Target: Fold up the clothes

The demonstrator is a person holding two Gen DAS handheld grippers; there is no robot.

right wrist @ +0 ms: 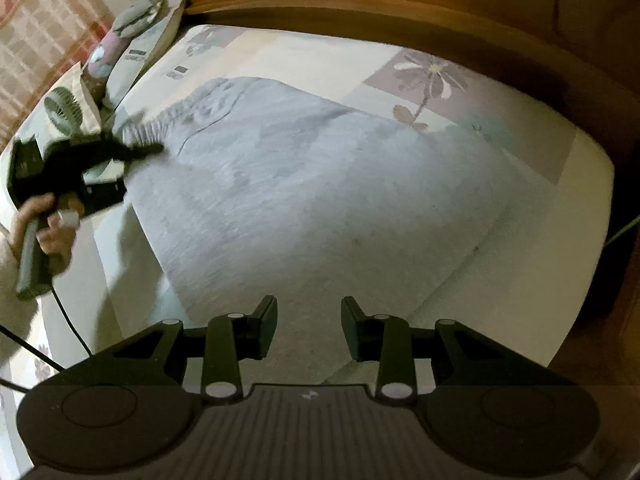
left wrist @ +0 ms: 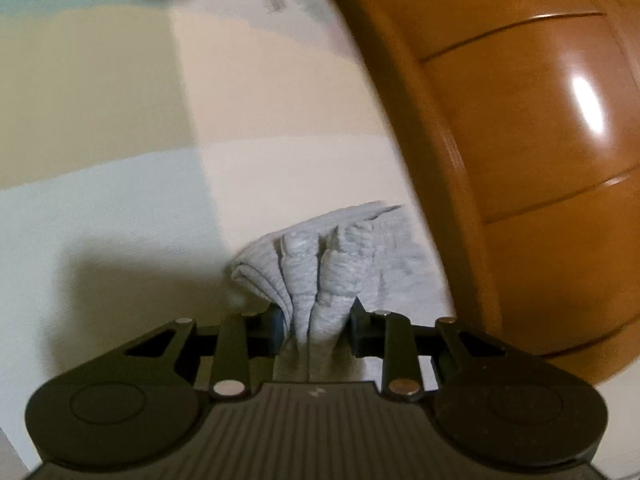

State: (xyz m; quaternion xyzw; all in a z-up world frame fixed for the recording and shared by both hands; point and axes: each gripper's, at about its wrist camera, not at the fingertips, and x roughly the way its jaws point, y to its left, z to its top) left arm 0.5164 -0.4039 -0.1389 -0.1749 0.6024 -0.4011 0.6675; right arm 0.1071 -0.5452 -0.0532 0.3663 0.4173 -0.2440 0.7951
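The grey garment [right wrist: 304, 184] lies spread across the patchwork bedsheet [right wrist: 520, 152], soft heathered knit with a gathered, ribbed edge. The left gripper [left wrist: 316, 322] is clamped on that bunched ribbed edge, near the wooden bed frame [left wrist: 520, 140]. The right gripper [right wrist: 309, 330] hovers above the garment's near end, jaws apart and empty.

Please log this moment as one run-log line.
left gripper: shut on garment | right gripper: open, empty | garment: spread on bed
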